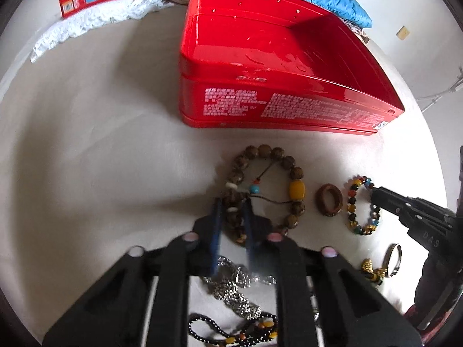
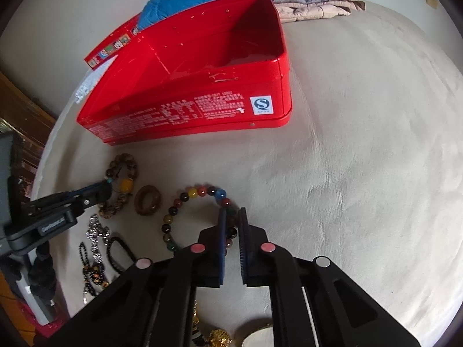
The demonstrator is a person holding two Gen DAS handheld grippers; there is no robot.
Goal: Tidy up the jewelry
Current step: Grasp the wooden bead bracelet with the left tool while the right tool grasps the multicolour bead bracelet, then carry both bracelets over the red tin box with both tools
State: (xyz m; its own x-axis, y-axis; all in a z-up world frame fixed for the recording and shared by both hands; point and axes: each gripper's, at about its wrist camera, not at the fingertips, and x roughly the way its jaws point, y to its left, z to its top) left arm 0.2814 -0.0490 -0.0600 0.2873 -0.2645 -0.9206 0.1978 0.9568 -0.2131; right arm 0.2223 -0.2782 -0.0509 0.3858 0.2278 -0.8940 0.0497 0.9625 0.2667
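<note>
Jewelry lies scattered on a pale, soft cloth surface (image 2: 361,150), in front of an open red tin box (image 1: 231,107) whose inside looks empty. Two bracelets are being gripped at once.

On the left, a brown wooden bead bracelet (image 1: 296,173) with one large amber-yellow bead lies in a loose ring just below the tin's near wall. The left gripper (image 1: 233,211) points steeply down and is clenched on the ring's near left side; beads show between its blue pads.

On the right, a multicoloured bead bracelet (image 2: 199,192) lies as a ring well apart from the tin. The right gripper (image 2: 231,217) is clamped across its right side, its jaws nearly touching with beads pinched between them.

A small brown wooden ring (image 2: 147,199) lies flat between the two bracelets, untouched. Nearer the person lie a silver chain (image 1: 231,286), a black bead necklace (image 1: 208,332), a gold charm (image 1: 369,267) and a metal band (image 1: 395,256).

The tin sits straight beyond both grippers, its long side running crosswise to them. The left gripper is the nearer to it, so its bracelet probably has the shorter lift over the wall. Each ring, held at one side, would likely hang and swing.
</note>
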